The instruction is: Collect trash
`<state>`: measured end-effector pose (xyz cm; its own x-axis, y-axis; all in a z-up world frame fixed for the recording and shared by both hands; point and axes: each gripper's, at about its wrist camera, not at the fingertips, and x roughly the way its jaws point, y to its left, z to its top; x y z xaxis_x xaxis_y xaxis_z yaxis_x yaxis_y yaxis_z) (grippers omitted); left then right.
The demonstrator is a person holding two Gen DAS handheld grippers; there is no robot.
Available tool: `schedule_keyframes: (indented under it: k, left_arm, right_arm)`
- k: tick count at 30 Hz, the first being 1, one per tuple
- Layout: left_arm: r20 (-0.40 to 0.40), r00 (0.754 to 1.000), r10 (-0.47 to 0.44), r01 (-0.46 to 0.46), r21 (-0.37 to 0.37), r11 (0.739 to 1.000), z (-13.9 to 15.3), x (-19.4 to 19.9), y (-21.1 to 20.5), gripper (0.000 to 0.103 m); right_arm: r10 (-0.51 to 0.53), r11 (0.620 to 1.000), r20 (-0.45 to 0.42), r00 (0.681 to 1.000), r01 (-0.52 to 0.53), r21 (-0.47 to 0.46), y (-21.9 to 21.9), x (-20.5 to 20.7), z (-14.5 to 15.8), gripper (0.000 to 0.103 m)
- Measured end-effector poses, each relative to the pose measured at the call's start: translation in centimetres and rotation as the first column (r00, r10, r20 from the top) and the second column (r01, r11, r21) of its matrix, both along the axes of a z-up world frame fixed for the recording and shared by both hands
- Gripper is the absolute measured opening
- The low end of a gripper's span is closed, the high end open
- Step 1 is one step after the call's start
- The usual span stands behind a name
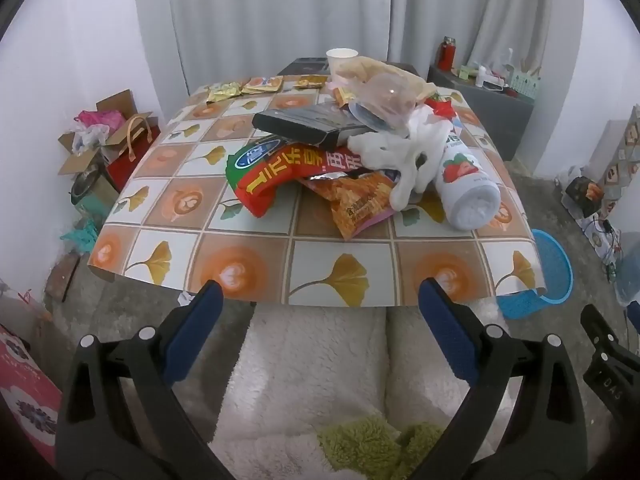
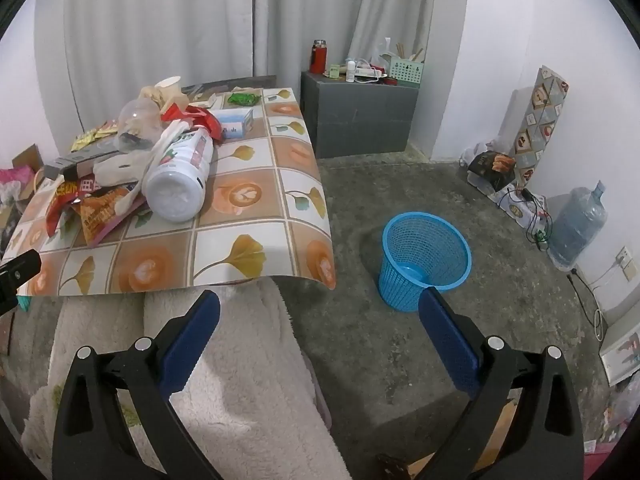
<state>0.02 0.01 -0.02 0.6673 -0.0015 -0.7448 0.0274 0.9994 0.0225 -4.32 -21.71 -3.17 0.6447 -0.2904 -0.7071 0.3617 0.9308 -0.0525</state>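
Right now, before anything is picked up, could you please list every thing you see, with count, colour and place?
table: one, tile-patterned cloth, centre
bottle: one, white with strawberry print, lying on the table's right side
snack bags: at least two, red and orange, near edge of the pile
dark box: one, black-grey, on the pile
clear plastic container: one, top of the pile
paper cup: one, white, far edge
basket: one, blue, empty, on the floor right of the table
grey cabinet: one, by the curtain
water jug: one, bluish, by the right wall
left tool: open, empty
right tool: open, empty
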Motion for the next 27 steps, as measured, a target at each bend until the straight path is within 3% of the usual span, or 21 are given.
schedule_keyframes:
  k: [27]
  left_arm:
    - [-0.008,1.000,-0.001,0.001,0.001,1.000,-0.03,0.02,-0.01,0.094]
  right_arm:
    - [0.000,1.000,0.002,1.000,0.000,0.004,-0.04,0.01,0.03,0.097]
